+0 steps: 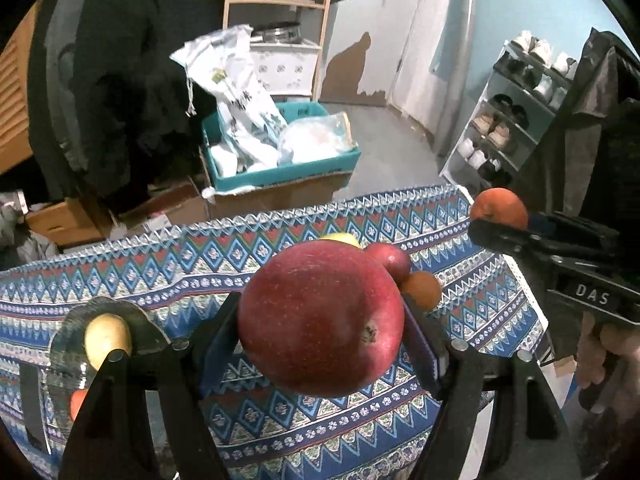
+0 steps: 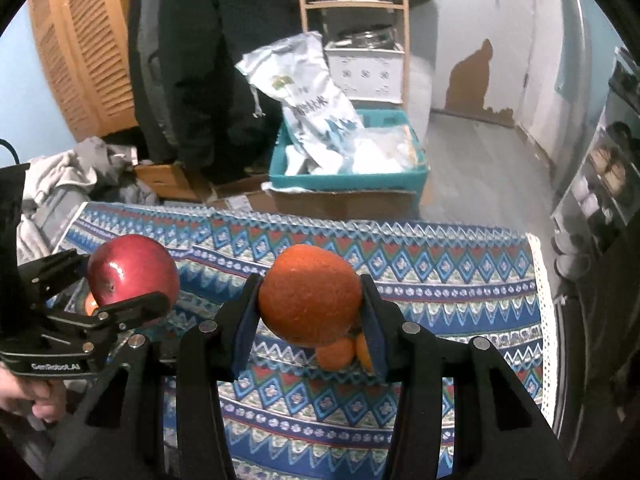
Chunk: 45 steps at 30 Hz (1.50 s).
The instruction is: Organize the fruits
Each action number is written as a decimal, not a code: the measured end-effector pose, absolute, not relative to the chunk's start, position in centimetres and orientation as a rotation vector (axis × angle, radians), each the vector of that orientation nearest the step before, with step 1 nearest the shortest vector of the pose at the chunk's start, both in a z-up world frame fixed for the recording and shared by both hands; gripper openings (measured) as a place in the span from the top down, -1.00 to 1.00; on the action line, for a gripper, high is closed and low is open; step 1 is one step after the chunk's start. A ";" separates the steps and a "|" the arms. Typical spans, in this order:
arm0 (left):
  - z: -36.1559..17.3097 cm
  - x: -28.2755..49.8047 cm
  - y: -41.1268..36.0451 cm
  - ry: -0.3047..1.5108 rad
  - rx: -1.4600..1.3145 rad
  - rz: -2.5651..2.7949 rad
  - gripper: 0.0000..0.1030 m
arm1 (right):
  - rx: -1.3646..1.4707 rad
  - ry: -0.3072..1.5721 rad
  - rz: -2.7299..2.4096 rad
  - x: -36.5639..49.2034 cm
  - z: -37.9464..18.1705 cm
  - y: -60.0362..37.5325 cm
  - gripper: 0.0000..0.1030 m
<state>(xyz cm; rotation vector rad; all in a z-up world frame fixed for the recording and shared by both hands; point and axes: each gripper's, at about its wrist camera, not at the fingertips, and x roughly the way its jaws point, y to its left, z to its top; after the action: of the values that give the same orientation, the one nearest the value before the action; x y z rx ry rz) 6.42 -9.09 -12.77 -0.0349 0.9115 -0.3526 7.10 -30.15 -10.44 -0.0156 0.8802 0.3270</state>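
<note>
My left gripper (image 1: 322, 316) is shut on a large red apple (image 1: 320, 318) and holds it above the patterned tablecloth (image 1: 200, 280). My right gripper (image 2: 310, 300) is shut on an orange (image 2: 310, 298), also above the cloth. In the left wrist view the right gripper holds that orange (image 1: 499, 208) at the far right. In the right wrist view the left gripper holds the apple (image 2: 132, 272) at the left. On the cloth lie a smaller red apple (image 1: 390, 260), an orange (image 1: 422, 290) and a yellow fruit (image 1: 340, 239), partly hidden. Two small oranges (image 2: 338, 354) lie under my right gripper.
A glass plate (image 1: 72, 332) at the table's left holds a yellow fruit (image 1: 107, 338) and an orange one (image 1: 78, 404). Beyond the table stand a teal crate (image 1: 280, 168) with bags, cardboard boxes, a wooden shelf (image 1: 276, 4) and a shoe rack (image 1: 516, 112).
</note>
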 end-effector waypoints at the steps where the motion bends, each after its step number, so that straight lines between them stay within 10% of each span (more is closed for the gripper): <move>1: -12.5 6.2 -8.8 0.907 -0.040 -0.354 -0.50 | -0.018 0.875 0.334 7.0 -10.1 -29.8 0.11; 45: -13.1 2.8 6.9 0.919 -0.225 -0.120 -0.50 | -0.097 0.891 0.636 8.4 -8.6 -11.4 0.11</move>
<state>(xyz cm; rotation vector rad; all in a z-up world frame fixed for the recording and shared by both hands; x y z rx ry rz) 2.78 6.95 -13.07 -0.2246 0.9191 -0.1203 8.45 -11.37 -8.60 -0.0972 0.8910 0.6356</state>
